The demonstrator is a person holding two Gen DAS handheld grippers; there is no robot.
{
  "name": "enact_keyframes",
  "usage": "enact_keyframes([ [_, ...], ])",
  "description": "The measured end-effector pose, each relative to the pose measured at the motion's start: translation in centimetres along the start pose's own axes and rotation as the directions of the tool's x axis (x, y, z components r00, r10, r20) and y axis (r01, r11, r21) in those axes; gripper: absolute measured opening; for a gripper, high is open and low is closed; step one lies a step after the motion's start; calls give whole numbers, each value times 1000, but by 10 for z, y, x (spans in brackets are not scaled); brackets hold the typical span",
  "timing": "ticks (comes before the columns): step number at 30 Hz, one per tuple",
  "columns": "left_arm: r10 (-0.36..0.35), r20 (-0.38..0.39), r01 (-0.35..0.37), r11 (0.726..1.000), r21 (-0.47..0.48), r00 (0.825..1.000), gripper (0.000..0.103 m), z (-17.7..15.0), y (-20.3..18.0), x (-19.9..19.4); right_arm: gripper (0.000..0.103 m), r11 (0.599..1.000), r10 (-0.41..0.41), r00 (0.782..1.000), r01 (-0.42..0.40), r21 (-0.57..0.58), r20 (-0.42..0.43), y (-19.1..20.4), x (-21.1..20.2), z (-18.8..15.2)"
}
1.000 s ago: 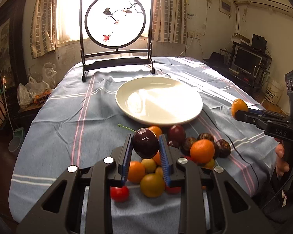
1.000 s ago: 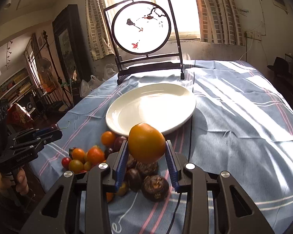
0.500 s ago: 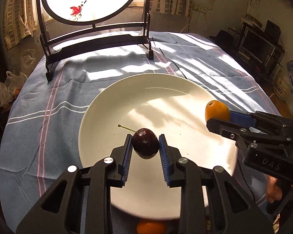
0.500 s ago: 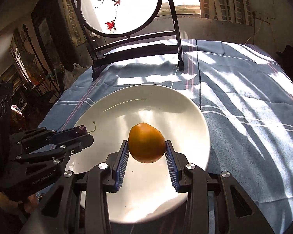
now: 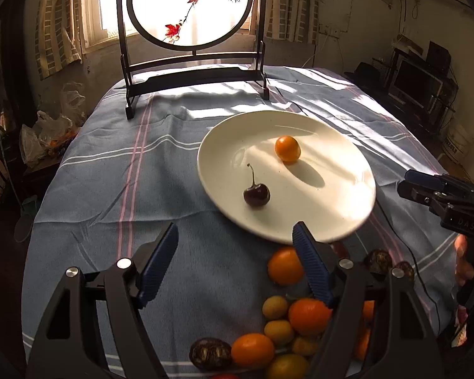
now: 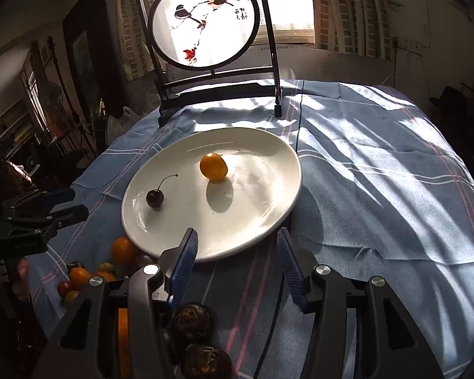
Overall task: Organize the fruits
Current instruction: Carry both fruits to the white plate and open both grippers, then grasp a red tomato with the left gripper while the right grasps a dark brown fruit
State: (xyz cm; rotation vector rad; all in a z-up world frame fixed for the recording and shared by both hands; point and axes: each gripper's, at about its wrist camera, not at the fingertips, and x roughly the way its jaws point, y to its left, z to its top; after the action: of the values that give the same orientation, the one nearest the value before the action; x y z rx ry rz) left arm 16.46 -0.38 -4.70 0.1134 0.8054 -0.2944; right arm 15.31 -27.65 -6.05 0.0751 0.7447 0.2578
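Table (image 5: 88,195) under a blue striped cloth fills the room's middle. A round painted screen (image 5: 191,6) in a dark frame stands upright at the far end, well ahead of both grippers.

White plate (image 5: 347,145) lies on the cloth just ahead of both grippers; its near rim sits right beyond the left gripper's right finger.

Left gripper (image 5: 235,254): jaws spread wide, nothing between them. It hangs over bare cloth, with the fruit pile (image 5: 287,325) below and to its right, partly behind its right finger.

Right gripper (image 6: 237,263): jaws also spread wide, nothing held. The plate's near rim shows between its fingertips. Two dark wrinkled fruits (image 6: 189,319) lie close under its left finger; the rest of the pile is off to its left.

On the plate: an orange fruit (image 5: 287,148) toward the far side, casting a long shadow, and a dark cherry (image 5: 256,194) with its stem up, nearer the left gripper. The two are apart, not touching.
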Motion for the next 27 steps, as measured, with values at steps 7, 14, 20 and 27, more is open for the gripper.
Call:
enact_keyframes([
  [7,6,-55,-2,998,69,998,72,-103,8,-43,53,996,16,1000,-16,84,-7,-9,-35,-74],
  [14,14,-69,-14,1000,5,997,55,-124,19,-24,53,998,-5,1000,7,67,-20,-2,-46,-95],
  [20,-8,-36,10,999,39,999,29,-120,0,-13,52,1000,10,1000,-10,-18,-24,16,-52,-99],
  [27,-30,-28,30,999,22,999,29,-123,-4,-21,50,995,-13,997,5,-102,-77,29,-32,-98],
])
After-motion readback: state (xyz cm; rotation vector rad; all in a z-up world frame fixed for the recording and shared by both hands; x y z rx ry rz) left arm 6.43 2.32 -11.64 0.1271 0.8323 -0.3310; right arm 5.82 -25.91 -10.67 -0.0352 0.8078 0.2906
